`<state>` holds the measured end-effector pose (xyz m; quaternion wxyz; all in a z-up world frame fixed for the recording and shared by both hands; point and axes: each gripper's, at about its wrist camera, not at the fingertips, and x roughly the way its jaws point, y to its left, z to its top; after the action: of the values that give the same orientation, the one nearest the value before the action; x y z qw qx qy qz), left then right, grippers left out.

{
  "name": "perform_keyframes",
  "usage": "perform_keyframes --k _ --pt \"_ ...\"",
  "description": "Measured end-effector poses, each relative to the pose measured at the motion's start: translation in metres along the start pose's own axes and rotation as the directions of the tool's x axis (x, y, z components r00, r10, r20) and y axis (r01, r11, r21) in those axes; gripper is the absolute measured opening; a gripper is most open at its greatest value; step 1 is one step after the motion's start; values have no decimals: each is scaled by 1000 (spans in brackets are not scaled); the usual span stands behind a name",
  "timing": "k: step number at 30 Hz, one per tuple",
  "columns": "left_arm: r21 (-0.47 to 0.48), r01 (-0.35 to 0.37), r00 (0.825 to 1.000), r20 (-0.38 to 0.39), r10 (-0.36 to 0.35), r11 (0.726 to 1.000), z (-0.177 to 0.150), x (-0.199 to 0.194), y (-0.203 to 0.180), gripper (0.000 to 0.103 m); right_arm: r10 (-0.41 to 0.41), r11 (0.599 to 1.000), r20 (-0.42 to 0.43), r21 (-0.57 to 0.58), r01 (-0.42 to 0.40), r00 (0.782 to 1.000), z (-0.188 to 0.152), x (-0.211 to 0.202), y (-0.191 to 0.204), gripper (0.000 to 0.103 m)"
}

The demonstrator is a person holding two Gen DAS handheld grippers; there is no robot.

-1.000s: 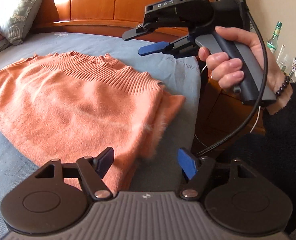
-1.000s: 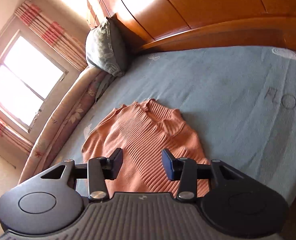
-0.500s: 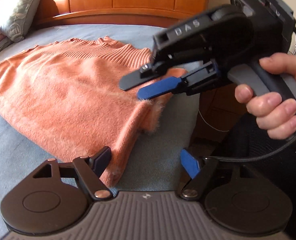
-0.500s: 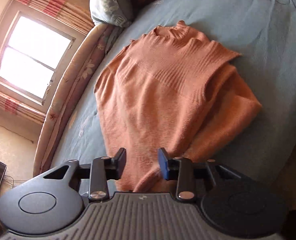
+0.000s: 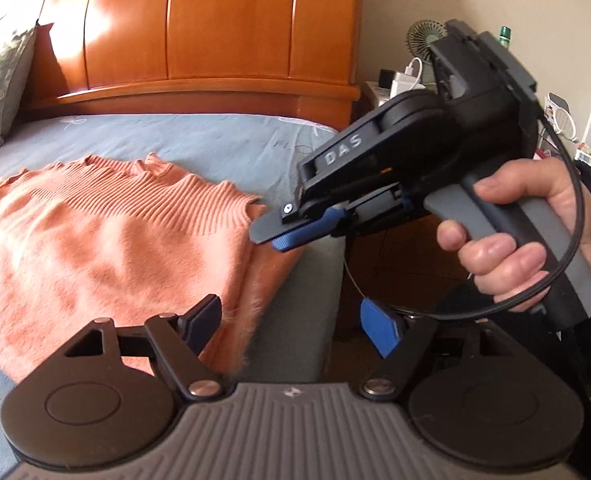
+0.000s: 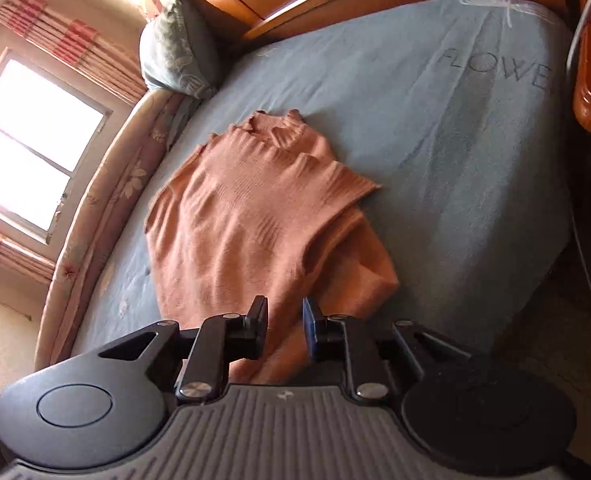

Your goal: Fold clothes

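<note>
On the bed [image 6: 475, 152], blue-grey sheet with pale lettering near the far corner, the orange sweater [image 6: 247, 216] lay flat, collar toward the wooden headboard [image 5: 199, 40], hem toward you. It sat on the near part of the mattress, closer to the window side than to the lettered corner. One sleeve was folded under at the sweater's right edge, bunched beside the body, close to the bed's edge. A grey-green pillow [image 6: 175, 52] leaned at the head of the bed, well apart from the sweater. Window [image 6: 31, 148] with striped curtains sat on the far left in the right wrist view.

Your left gripper [image 5: 291, 324] hung low over the sweater's near corner, jaws spread wide, dark pad over the fuzzy knit edge, blue pad out past the bed's edge. Nothing was pinched between them.

Your right gripper [image 5: 275, 236] was in your right hand [image 5: 535, 232], angled down, tips at the sweater's right shoulder edge above the folded sleeve. Its jaws had just been closing and stood narrow, not fully together. In the right wrist view the sweater's fabric showed through the gap, but the pads were not pressing it as far as I could tell; touching or just above, can't say.

Small clutter on a side table [image 5: 375, 92] past the headboard: a small fan [image 5: 425, 38], a white charger [image 5: 405, 80].
</note>
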<state>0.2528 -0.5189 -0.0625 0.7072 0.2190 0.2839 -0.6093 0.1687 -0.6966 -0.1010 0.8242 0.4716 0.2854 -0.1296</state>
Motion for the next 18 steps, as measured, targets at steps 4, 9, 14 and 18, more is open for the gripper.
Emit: perform_keyframes --k 4,9,14,18 --pt "-5 9 999 -37 -9 1000 -8 15 -1 77 -26 997 -16 78 28 1000 -3 11 -25 13" --pt "-26 59 993 -104 -62 998 -10 20 4 81 -39 999 -5 20 39 999 -5 7 -14 24" --pt "51 19 992 -126 -12 999 -11 27 -5 82 25 999 -54 -37 -27 998 -15 9 2 24" --pt "100 9 989 -147 6 995 -14 33 -13 87 27 999 -74 -21 -28 997 -21 22 -6 17"
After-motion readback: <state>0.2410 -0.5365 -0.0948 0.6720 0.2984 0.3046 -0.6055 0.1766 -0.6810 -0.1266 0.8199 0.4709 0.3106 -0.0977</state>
